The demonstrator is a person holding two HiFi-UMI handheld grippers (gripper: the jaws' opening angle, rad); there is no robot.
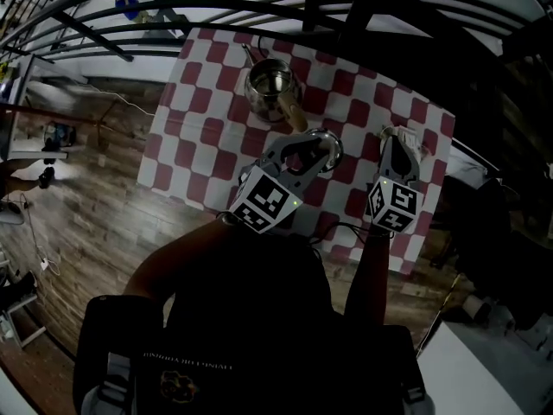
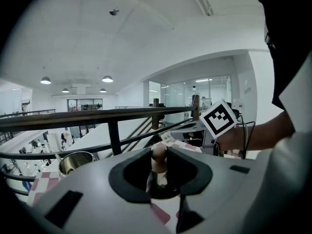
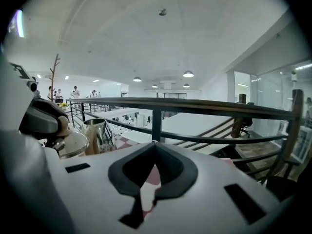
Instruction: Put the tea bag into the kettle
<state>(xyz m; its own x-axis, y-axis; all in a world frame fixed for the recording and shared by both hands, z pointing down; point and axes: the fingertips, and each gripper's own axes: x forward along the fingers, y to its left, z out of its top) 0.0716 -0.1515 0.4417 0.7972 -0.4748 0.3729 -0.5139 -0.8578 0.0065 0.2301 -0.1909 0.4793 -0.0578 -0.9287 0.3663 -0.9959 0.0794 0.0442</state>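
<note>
- We saw the kettle (image 1: 270, 89) standing on the checked cloth (image 1: 199, 145) near the far edge of the worktop, left of that edge's middle. Its mouth was open and its wooden handle (image 1: 290, 112) pointed toward the near right corner.
- The left gripper (image 2: 158, 156) had its tongs pinching the wooden knob (image 2: 158, 151) of the kettle's lid (image 2: 159, 180). The pads were on either side of the knob and the metal lid hung just under them.
- From the head view, that lid sat over the middle of the worktop, just beside the tip of the kettle's handle and clear of the kettle's mouth.
- The right gripper (image 3: 155, 145) had its tongs pressed together at the tips, with only a narrow slit lower down where the cloth showed through.
- A tiny pale scrap showed at those closed tips, and we could not tell whether it was the tea bag. We made out no tea bag for certain in any view.
- The right gripper was over the right side of the worktop, near its right edge and well apart from the kettle.
- A dark railing (image 3: 195, 106) ran just beyond the far edge.
</note>
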